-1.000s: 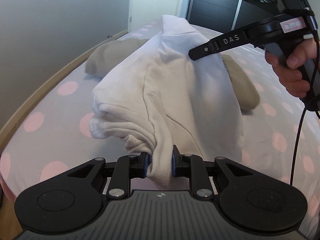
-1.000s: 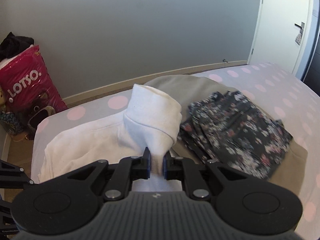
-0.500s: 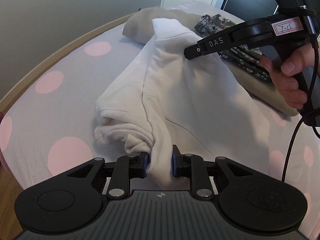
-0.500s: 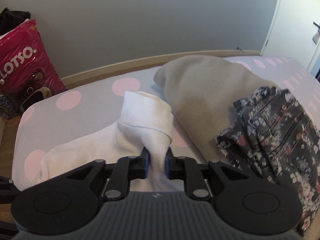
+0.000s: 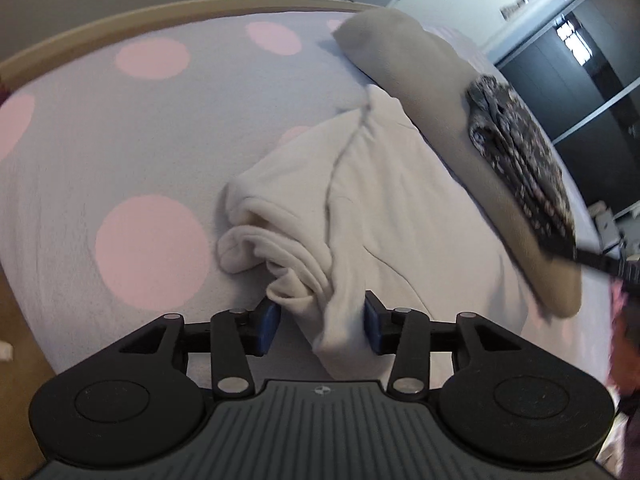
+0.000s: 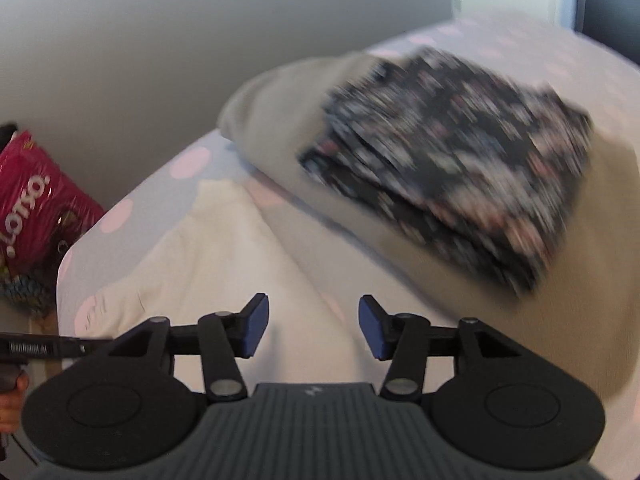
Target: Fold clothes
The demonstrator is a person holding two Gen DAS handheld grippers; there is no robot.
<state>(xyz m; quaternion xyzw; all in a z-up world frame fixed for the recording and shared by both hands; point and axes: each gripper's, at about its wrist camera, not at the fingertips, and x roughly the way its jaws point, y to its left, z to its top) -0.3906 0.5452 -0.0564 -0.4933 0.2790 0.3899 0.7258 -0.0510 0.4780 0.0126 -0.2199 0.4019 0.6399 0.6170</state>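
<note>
A white fleece top (image 5: 392, 208) lies spread on the dotted bed sheet (image 5: 120, 140), beside a beige garment. My left gripper (image 5: 320, 328) hangs low over its near bunched edge. Its jaws are opening, and a fold of the white cloth still sits loose between the pads without being pressed. In the right wrist view the white top (image 6: 208, 248) lies flat below my right gripper (image 6: 312, 330). That gripper's jaws are opening wide with nothing between them. The view is blurred by motion.
A beige garment (image 5: 420, 80) carries a folded dark floral piece (image 5: 520, 152) to the right of the white top; both show again as beige garment (image 6: 272, 120) and floral piece (image 6: 440, 152). A pink bag (image 6: 36, 208) stands on the floor by the wall. A wooden bed frame (image 5: 120, 20) rims the mattress.
Both grippers came down with the white top, and it now lies on the bed. Both sets of jaws have spread; the right one has let go of the raised collar.
</note>
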